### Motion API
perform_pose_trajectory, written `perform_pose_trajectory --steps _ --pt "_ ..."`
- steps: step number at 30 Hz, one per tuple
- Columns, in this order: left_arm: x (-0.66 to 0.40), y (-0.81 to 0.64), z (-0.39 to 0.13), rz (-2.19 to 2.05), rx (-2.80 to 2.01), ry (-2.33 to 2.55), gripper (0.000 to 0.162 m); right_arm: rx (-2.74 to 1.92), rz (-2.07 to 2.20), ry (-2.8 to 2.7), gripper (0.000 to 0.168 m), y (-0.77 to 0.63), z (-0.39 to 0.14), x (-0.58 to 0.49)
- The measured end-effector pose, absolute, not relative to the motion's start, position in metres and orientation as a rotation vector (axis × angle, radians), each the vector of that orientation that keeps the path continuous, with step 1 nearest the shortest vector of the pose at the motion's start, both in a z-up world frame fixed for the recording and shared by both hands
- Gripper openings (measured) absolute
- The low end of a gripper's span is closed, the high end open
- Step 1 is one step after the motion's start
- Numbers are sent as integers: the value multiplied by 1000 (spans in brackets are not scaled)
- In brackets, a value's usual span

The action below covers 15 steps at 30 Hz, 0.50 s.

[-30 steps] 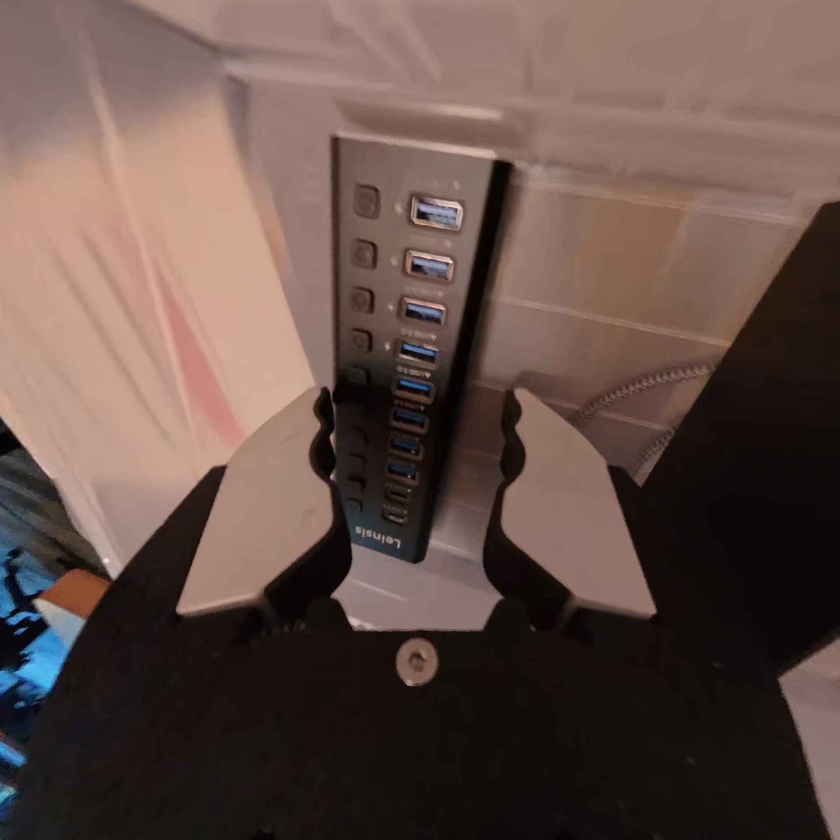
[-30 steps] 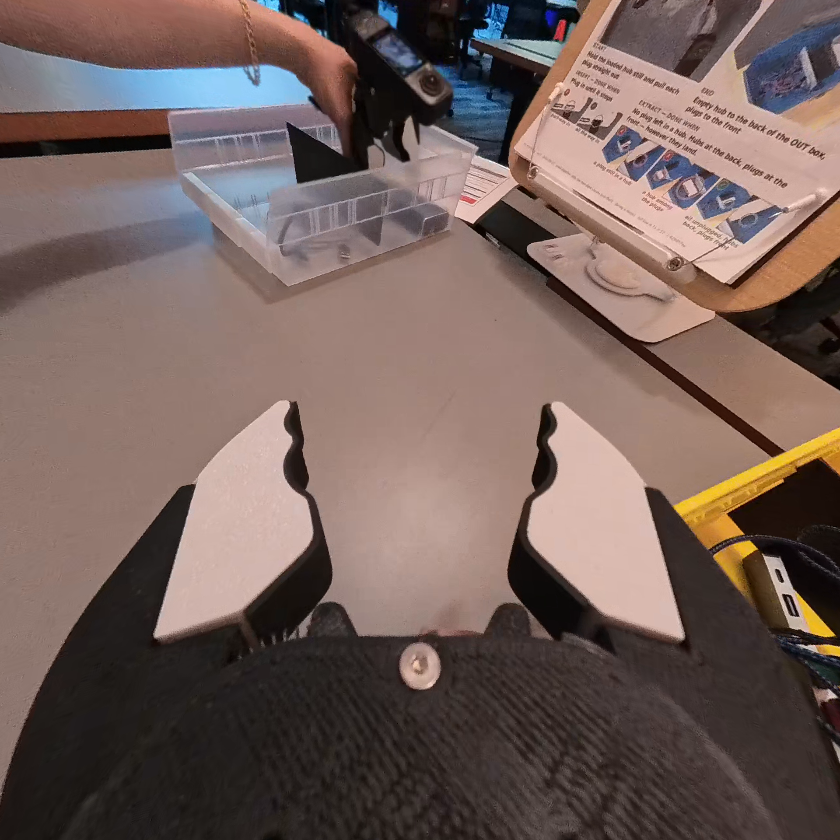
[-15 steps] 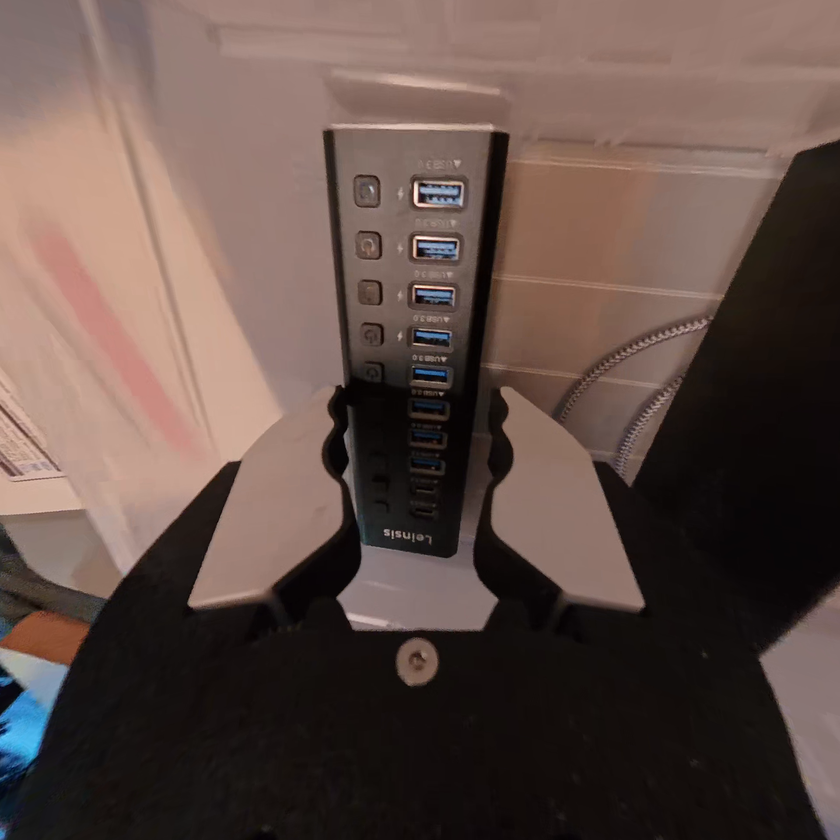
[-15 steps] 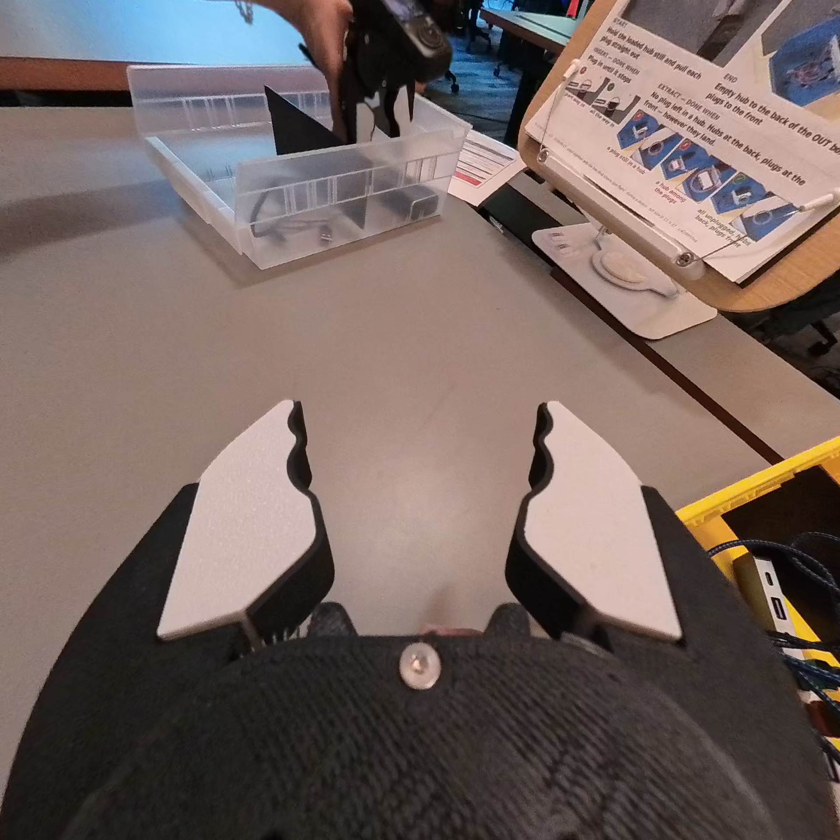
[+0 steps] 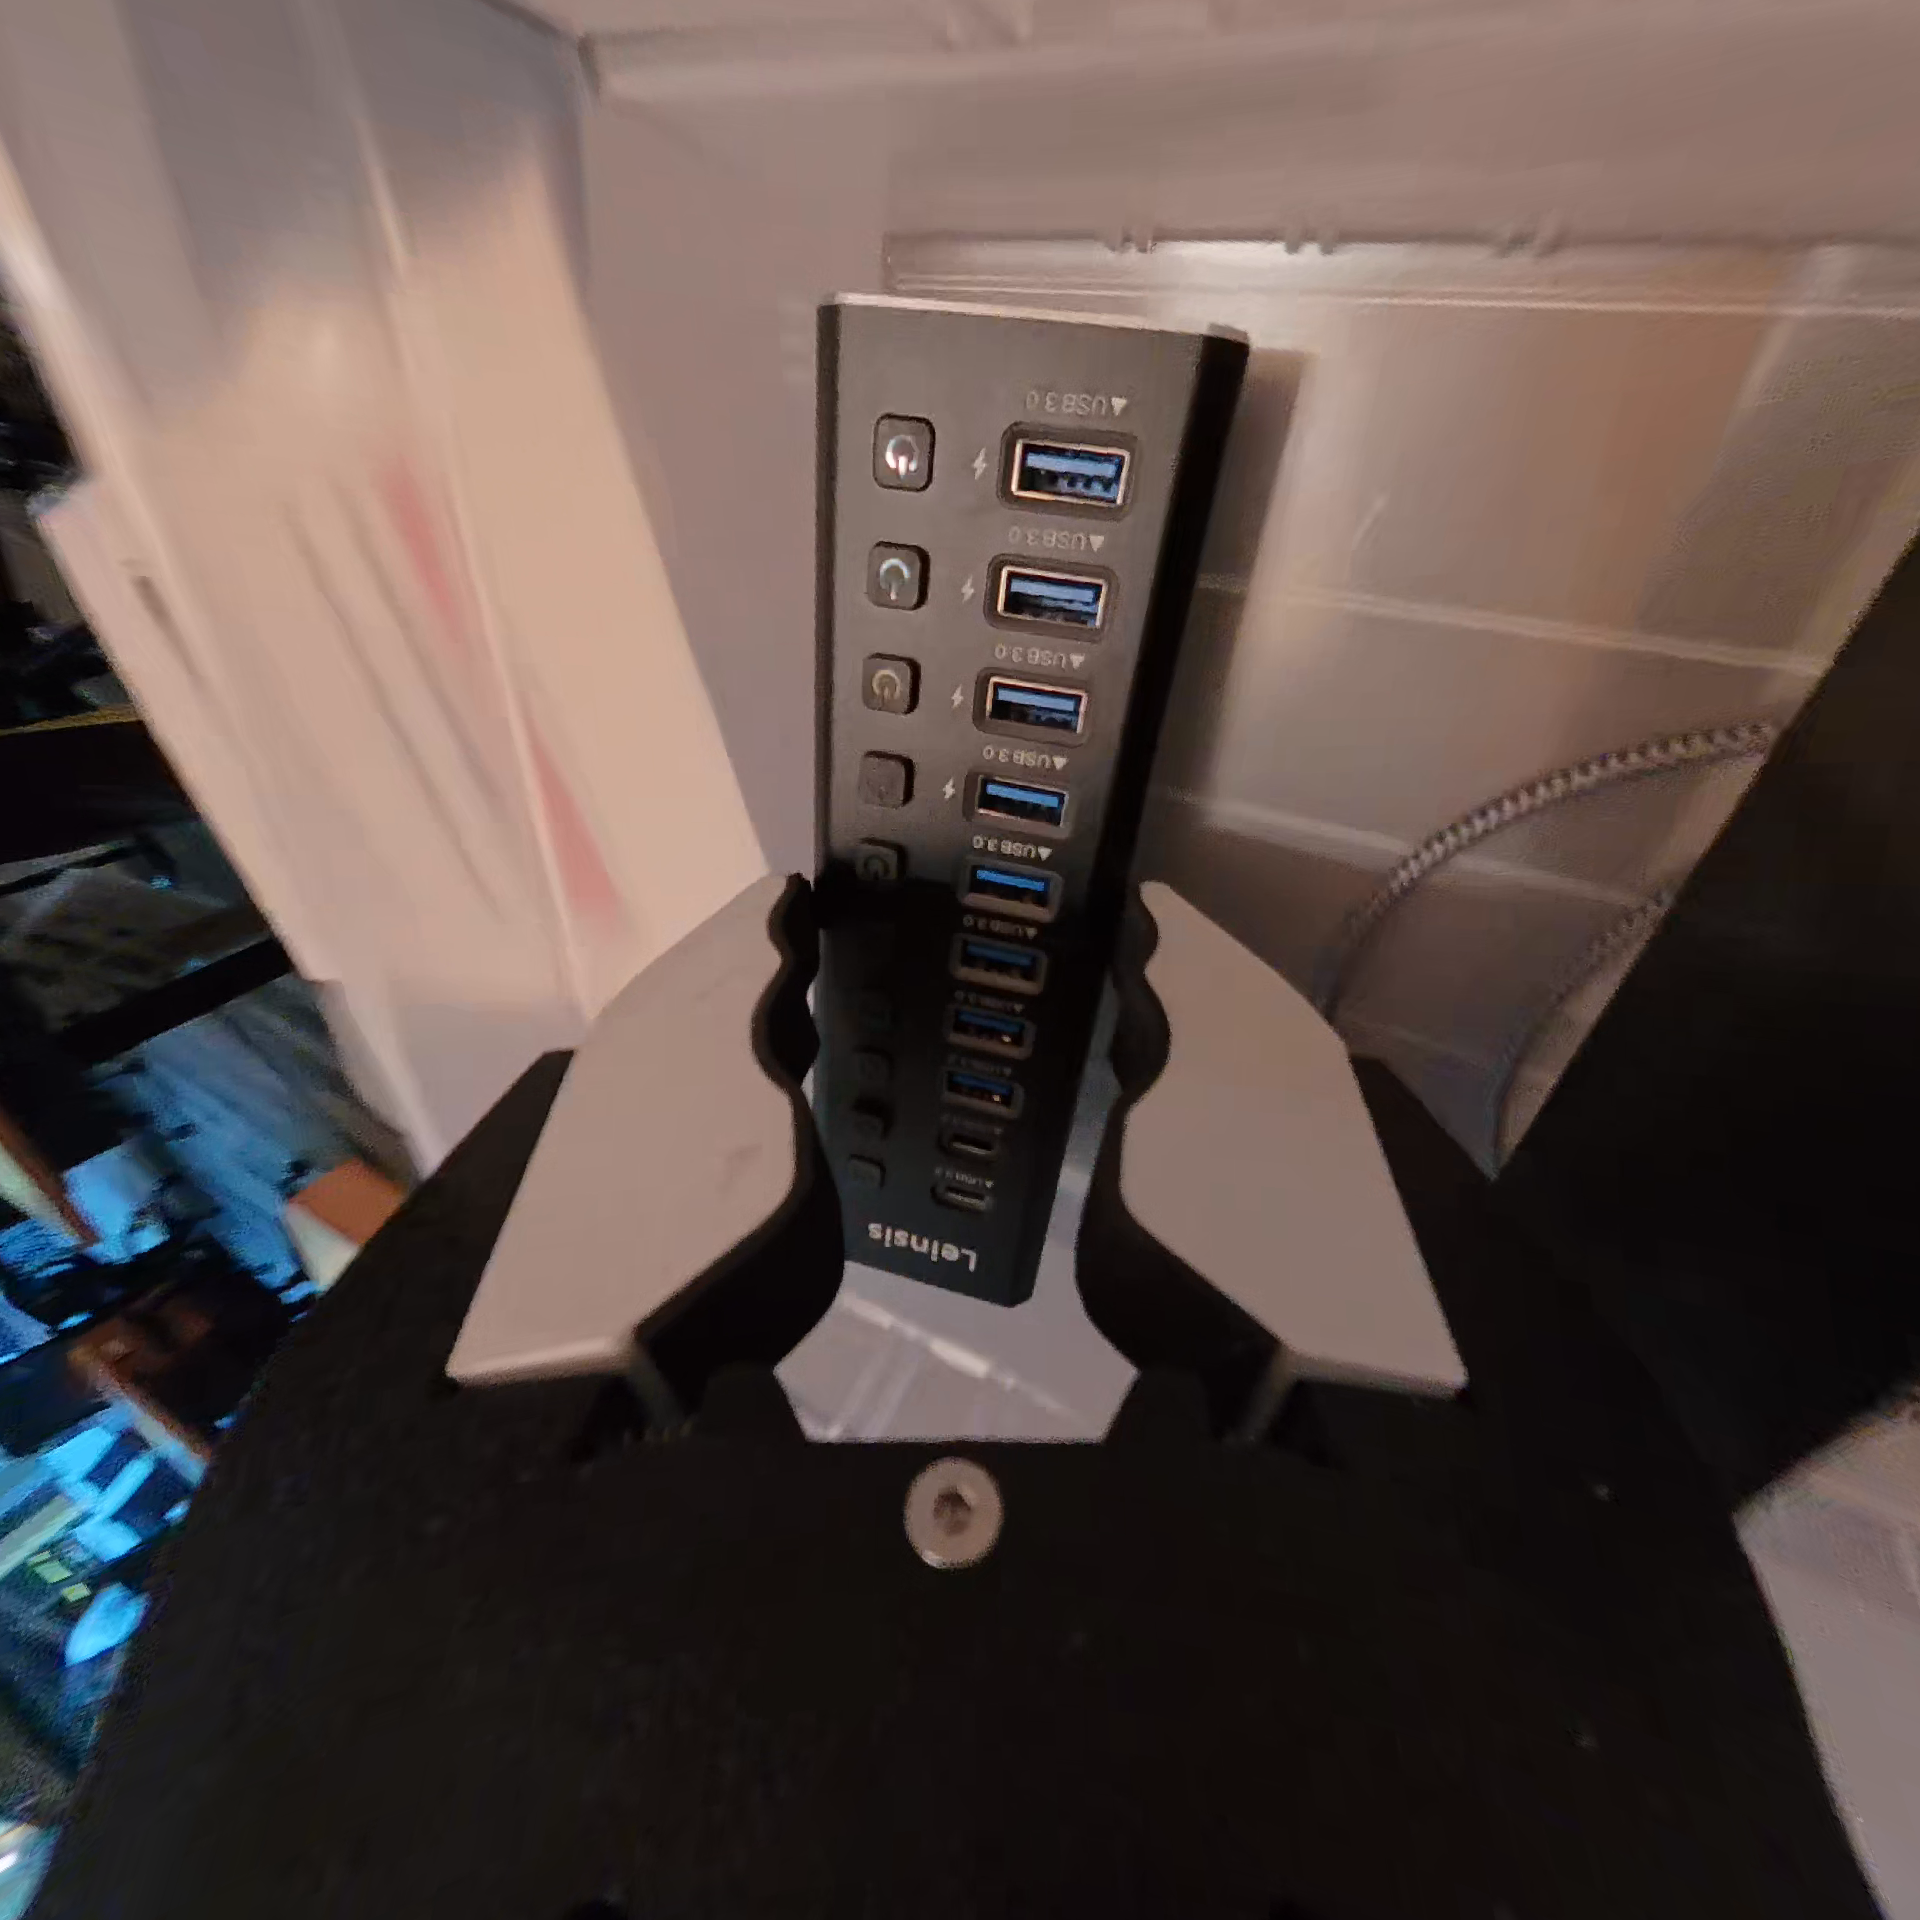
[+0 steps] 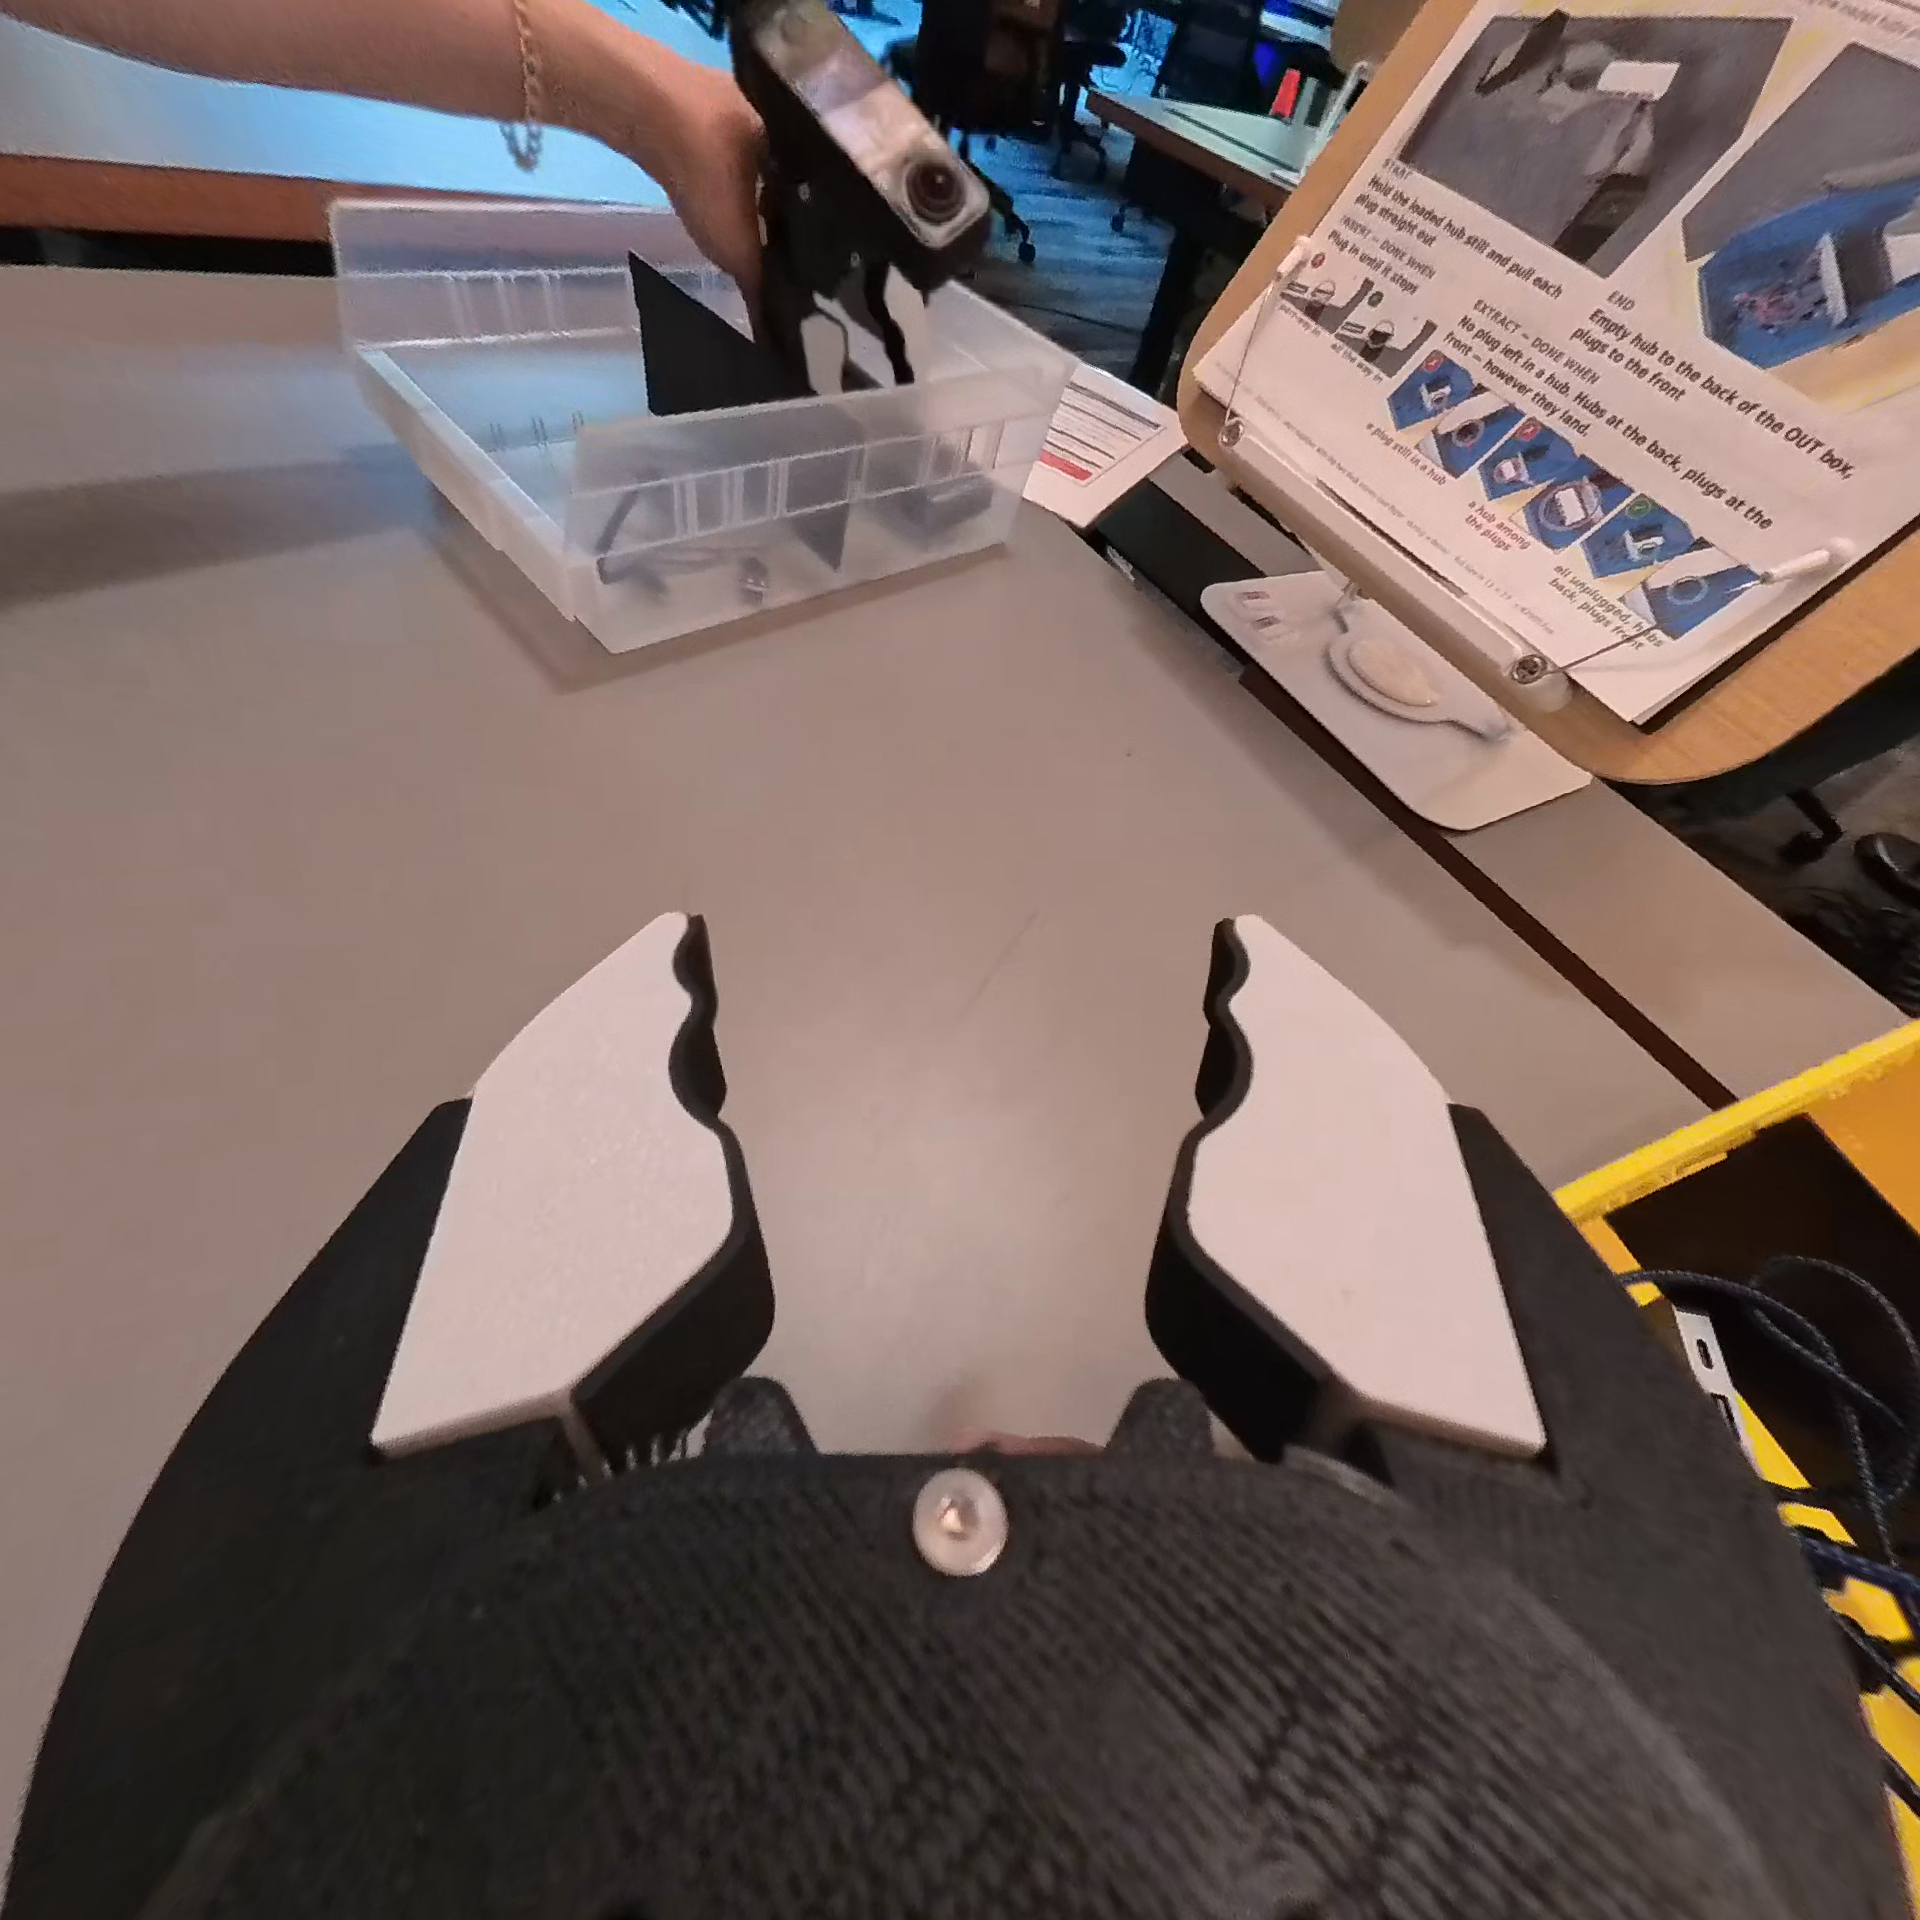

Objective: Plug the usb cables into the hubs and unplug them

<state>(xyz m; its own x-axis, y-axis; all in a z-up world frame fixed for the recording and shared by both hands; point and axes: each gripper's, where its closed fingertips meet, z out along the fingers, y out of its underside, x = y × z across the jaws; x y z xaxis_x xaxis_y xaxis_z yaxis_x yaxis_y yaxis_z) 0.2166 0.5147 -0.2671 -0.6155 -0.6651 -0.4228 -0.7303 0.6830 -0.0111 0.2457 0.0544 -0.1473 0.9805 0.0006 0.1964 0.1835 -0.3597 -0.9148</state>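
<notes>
Since all ports of the black hub [image 5: 1023, 790] look empty, plugging seems not yet begun; the left gripper [image 5: 966, 914] clasps it inside the clear bin [image 6: 790, 540], the right gripper [image 6: 956, 935] gapes empty above the table [image 6: 312, 831]

Instruction board [image 6: 1621, 343], yellow bin [image 6: 1766, 1132]

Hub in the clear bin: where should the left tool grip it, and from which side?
Grip the hub across its two long narrow edges at the near, small-port end, coming in lengthwise as the left tool sits now. Its slim flat bar shape fits between the fingers, leaving the port face uncovered.
</notes>
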Motion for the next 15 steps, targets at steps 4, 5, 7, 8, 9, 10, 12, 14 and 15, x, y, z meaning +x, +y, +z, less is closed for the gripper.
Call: perform_pose_trajectory --steps 4,5,7,8,9,10,12,14,15 --pt "211 513 -218 315 -963 2401 55 -1901 -174 -87 90 54 -141 248" --pt "210 510 -200 324 -928 2362 54 -1889 -156 -74 89 55 -140 247" --pt "208 498 -162 334 -835 2281 54 -1854 -120 -45 90 59 -135 244" --pt "206 487 -142 337 -777 2240 54 -1829 -107 -22 90 62 -131 243" --pt "204 473 -123 334 -720 2198 54 -1802 -92 3 91 66 -128 242" --pt "202 455 -105 325 -665 2155 54 -1775 -75 30 91 70 -124 240" --pt "198 411 -77 295 -546 2073 55 -1726 -32 65 92 80 -117 231" --pt "192 359 -60 260 -418 2012 55 -1691 -2 81 92 90 -113 219" --pt "189 331 -57 234 -358 1990 55 -1674 18 86 91 95 -111 212"
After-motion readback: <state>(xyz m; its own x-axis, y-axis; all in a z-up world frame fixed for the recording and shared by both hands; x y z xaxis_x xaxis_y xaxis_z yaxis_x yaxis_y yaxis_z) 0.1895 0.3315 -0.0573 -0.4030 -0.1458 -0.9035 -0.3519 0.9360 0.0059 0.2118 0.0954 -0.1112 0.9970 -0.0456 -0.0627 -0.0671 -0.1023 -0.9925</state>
